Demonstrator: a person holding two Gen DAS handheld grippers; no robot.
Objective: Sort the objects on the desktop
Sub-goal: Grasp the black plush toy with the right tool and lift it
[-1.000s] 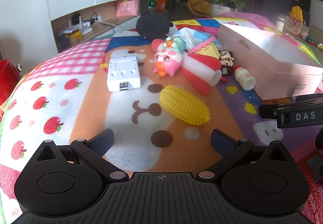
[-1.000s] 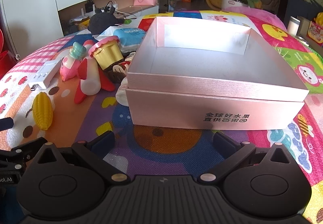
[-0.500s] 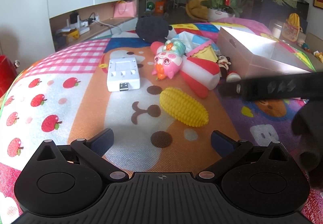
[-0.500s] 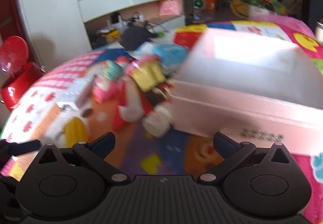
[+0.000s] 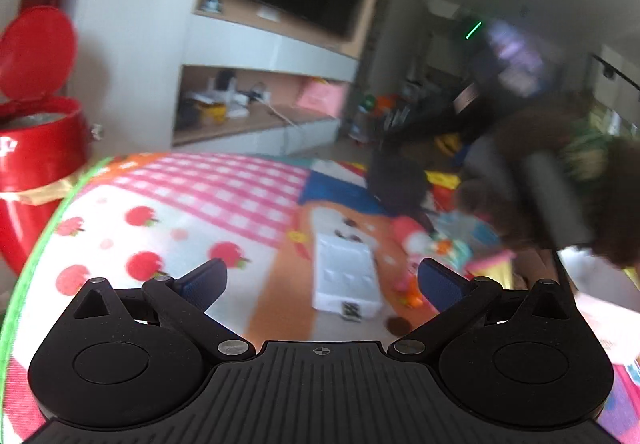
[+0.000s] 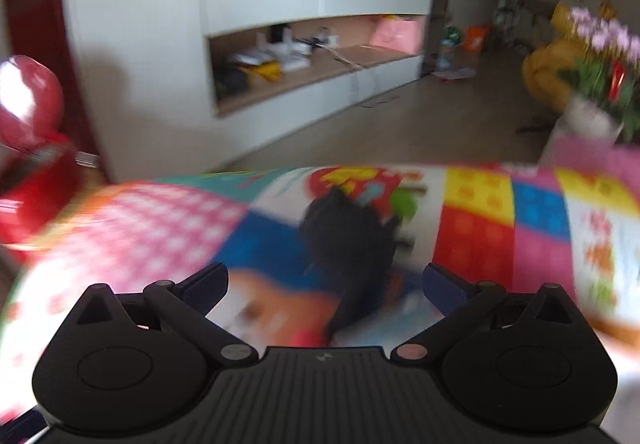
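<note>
Both grippers are seen empty with jaws spread, the right gripper (image 6: 325,282) aimed at the black plush (image 6: 350,240) on the mat (image 6: 160,228), which is best approached slowly and centred.

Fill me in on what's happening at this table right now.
A person is sorting toys on a colourful mat, holding tongs in each hand. Both tongs are open and empty. The right tongs point at a black plush toy. The left tongs face a white box. Both views are blurred.
</note>
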